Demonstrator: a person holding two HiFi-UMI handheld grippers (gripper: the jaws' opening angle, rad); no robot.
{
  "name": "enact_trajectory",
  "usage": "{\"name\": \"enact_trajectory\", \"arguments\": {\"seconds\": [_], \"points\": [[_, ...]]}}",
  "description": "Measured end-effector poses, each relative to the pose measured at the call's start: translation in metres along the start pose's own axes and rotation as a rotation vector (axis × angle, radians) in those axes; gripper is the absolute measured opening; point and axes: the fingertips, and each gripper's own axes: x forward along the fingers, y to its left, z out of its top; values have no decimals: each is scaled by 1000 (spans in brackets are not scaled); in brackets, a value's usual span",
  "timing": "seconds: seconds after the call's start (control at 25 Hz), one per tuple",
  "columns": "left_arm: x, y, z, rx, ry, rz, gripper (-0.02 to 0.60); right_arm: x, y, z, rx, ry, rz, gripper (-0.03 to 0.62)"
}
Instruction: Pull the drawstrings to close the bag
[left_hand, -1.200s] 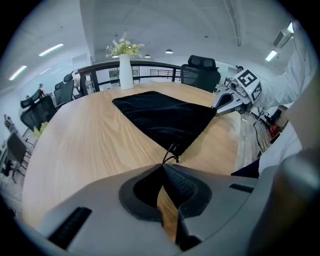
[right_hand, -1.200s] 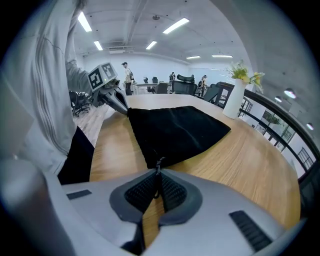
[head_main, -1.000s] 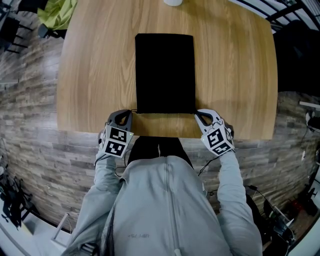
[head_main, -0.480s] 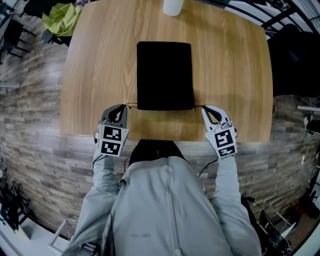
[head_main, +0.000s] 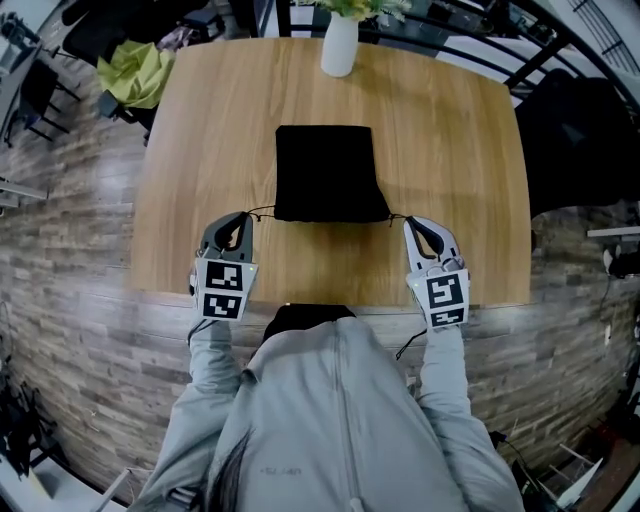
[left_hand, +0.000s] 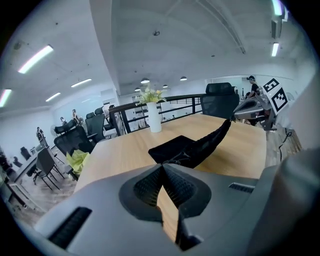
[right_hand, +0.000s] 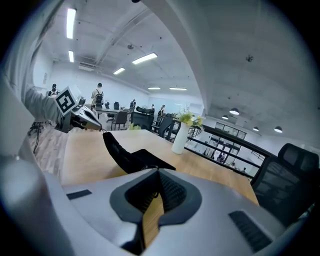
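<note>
Black bag (head_main: 326, 172) at the centre of the wooden surface (head_main: 450, 150), its near edge lifted and stretched taut. Left tongs (head_main: 243, 216) and right tongs (head_main: 412, 222) are each closed on a drawstring (head_main: 262, 211) at a near corner. White vase (head_main: 339, 45) at the far edge.

- The place is an open-plan office: rows of black swivel office chairs (left_hand: 75, 142) stand at desks in the background.
- Long strip lights (left_hand: 35, 59) and round downlights sit in a high white ceiling.
- Several people (right_hand: 98, 95) stand among the far desks.
- A black metal railing (left_hand: 175, 106) runs behind a large wooden table (head_main: 200, 150).
- A white vase of flowers (head_main: 339, 45) stands on that table.
- The floor (head_main: 70, 250) is grey wood plank.
</note>
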Motion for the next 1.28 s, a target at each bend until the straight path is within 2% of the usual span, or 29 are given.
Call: {"name": "enact_trajectory", "arguments": {"seconds": [0.4, 0.64, 0.96, 1.16, 1.28], "points": [[-15, 20, 58, 38, -111, 87, 28, -14, -30, 60, -45, -124, -120, 23], [-21, 24, 82, 51, -162, 114, 28, -21, -46, 76, -24, -174, -183, 23], [-20, 25, 86, 69, -163, 134, 28, -21, -54, 79, 25, -186, -189, 23], [-22, 26, 85, 66, -161, 144, 28, -20, -53, 80, -2, -188, -195, 23], [-23, 28, 84, 56, -163, 148, 28, -22, -57, 80, 30, -193, -207, 23]]}}
